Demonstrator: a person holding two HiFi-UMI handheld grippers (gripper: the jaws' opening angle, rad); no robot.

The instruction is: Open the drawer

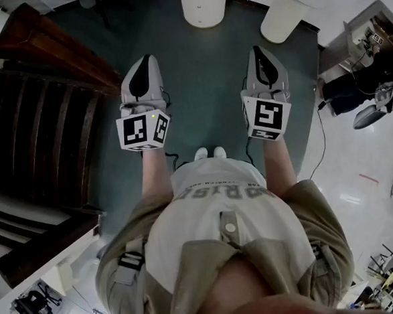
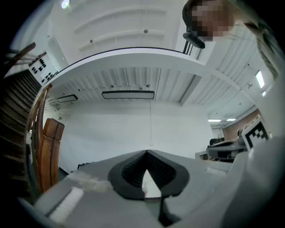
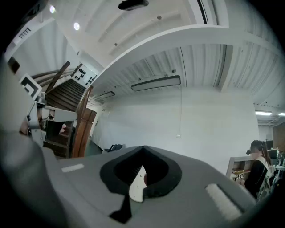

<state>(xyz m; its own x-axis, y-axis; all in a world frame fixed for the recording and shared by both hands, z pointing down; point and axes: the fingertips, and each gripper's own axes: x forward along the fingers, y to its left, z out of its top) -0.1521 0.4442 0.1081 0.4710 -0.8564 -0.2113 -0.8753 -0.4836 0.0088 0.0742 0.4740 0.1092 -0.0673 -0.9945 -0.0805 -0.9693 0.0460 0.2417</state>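
The person's pale shirt fills six o'clock and hides most of the legs. Beyond it, the left gripper at eleven and the right gripper at one both have their jaws closed on nothing. Dark wooden stairs run off-frame at nine. The drawer cannot be made out in any view.

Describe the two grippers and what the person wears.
The left gripper and right gripper are grey tapered shells with black inlays. Each carries a white cube with black square markers and trails a thin dark cable. The person wears a pale printed T-shirt, a khaki vest and white shoes.
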